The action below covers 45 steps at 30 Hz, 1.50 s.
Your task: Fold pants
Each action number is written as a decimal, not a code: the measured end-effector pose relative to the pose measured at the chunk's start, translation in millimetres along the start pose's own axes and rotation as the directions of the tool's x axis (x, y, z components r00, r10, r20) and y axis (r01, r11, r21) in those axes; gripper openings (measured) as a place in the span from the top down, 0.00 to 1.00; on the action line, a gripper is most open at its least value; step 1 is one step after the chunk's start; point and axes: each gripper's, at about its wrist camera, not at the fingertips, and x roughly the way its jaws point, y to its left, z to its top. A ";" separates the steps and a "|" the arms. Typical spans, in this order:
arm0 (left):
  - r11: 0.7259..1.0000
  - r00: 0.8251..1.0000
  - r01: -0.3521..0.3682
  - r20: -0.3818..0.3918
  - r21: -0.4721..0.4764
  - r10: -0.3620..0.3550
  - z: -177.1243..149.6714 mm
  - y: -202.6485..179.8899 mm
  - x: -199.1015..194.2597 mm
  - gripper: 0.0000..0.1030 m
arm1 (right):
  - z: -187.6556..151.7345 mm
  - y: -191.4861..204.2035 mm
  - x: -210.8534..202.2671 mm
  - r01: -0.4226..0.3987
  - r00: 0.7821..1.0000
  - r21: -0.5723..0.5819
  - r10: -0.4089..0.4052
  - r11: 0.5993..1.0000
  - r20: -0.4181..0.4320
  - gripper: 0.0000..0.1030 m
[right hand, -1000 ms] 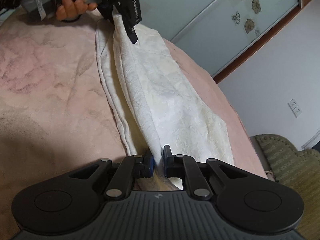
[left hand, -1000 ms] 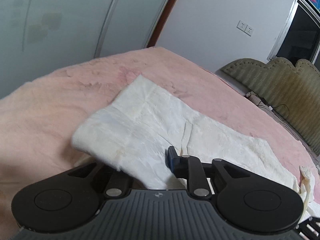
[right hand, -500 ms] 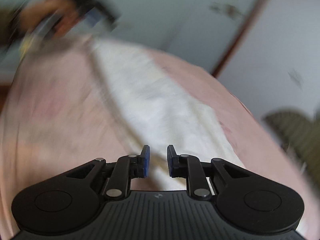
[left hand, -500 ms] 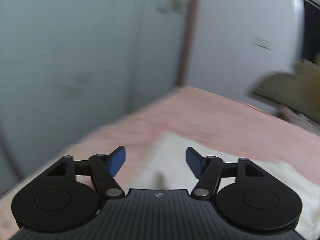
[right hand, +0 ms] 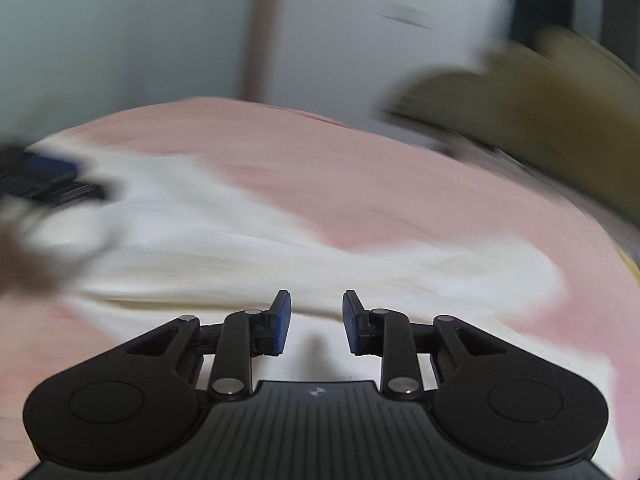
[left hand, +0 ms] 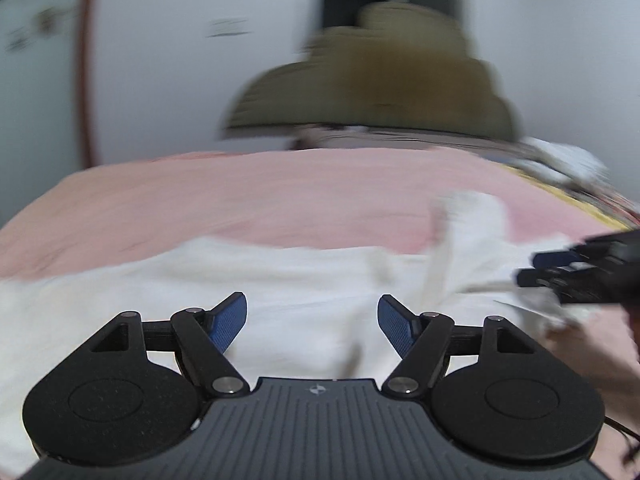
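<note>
Pants (left hand: 280,292) lie flat on the pink bed (left hand: 240,200), a long white strip, apparently doubled lengthwise; cross folds look not yet done. Both frames blurry. Left tongs (left hand: 312,322) spread wide, holding nothing, low over the cloth. Right tongs (right hand: 316,320) parted with a narrower gap, also holding nothing, just above the cloth edge. Each shows at the side of the other's view.

Pants (left hand: 304,280) lie spread across the bed (left hand: 280,192), in front of the headboard (left hand: 380,80). The right gripper (left hand: 532,268) sits at their right end.
</note>
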 end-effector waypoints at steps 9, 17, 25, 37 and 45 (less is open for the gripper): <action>0.945 0.978 0.203 -0.092 0.256 -0.185 -20.5 -81.7 51.5 0.47 | -25.8 -55.4 -1.4 0.128 0.992 0.171 -0.123 0.977 -0.041 0.40; 0.942 0.976 0.213 -0.097 0.259 -0.194 -33.6 -83.0 74.7 0.59 | 84.6 -68.4 68.6 0.136 0.991 0.217 -0.137 0.967 -0.012 0.16; 0.945 0.941 0.320 -0.135 0.067 -0.309 -26.6 -51.2 84.1 0.57 | 127.4 -66.7 194.0 0.228 0.957 0.067 -0.211 0.971 -0.199 0.17; 0.938 0.939 0.332 -0.129 0.100 -0.319 -27.6 -55.5 79.0 0.36 | 106.7 -117.9 201.3 0.237 0.954 0.272 -0.171 0.933 -0.244 0.78; 0.955 0.954 0.286 -0.114 0.082 -0.276 -25.0 -55.0 79.0 0.36 | 76.2 -165.6 145.4 0.030 0.999 0.656 -0.034 0.754 -0.008 0.92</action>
